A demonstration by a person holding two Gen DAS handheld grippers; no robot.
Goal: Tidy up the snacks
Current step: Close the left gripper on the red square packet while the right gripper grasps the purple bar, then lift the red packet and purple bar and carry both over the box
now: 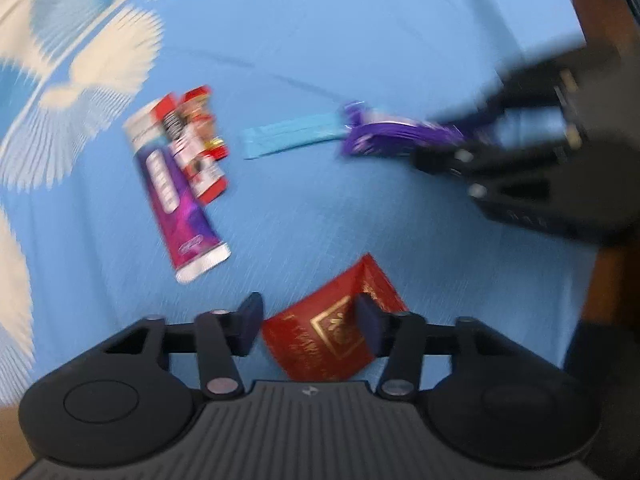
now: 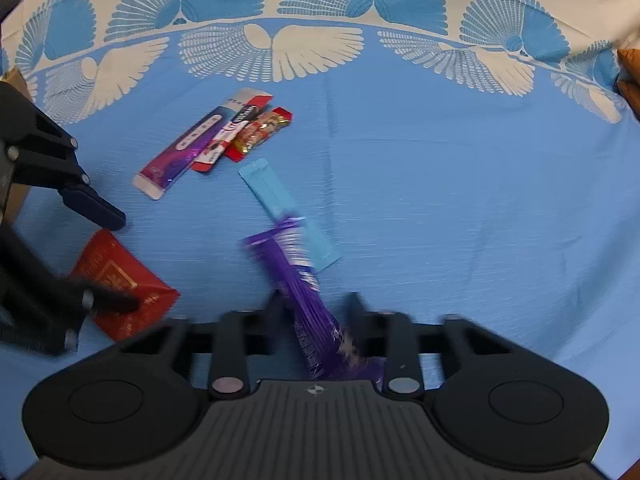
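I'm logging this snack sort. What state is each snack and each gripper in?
left gripper: jaws straddling the red packet
red packet: flat on the cloth
right gripper: shut on the purple wrapper
purple wrapper: pinched at one end
light blue sachet: flat, partly under the purple wrapper
three stick packs: lying side by side
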